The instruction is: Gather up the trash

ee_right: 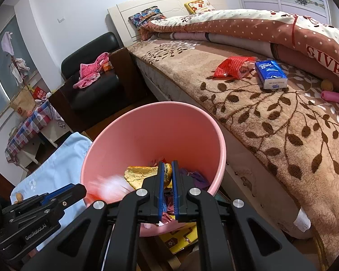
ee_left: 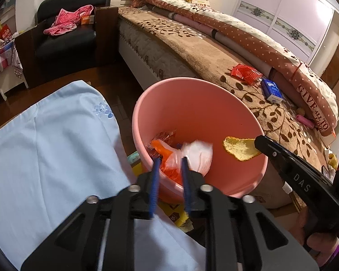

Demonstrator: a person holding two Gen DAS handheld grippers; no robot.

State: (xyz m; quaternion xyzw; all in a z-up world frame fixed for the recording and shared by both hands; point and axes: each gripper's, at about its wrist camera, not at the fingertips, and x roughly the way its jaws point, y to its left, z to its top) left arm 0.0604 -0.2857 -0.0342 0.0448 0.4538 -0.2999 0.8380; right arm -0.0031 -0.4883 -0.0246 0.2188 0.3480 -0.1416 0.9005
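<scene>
Already parted over the pink bin (ee_left: 198, 103) – left tool (ee_left: 169, 160); right tool (ee_right: 168, 169) clamped on peel (ee_right: 140, 172) – risks snagging the rim, tipping it.

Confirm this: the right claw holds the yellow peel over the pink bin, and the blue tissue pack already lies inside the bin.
Wrong in one respect. The blue tissue pack is not inside the pink bin; it lies on the brown leaf-patterned blanket on the bed, beside a red wrapper, as the right wrist view shows. The right claw does hold the yellow peel over the bin.
</scene>
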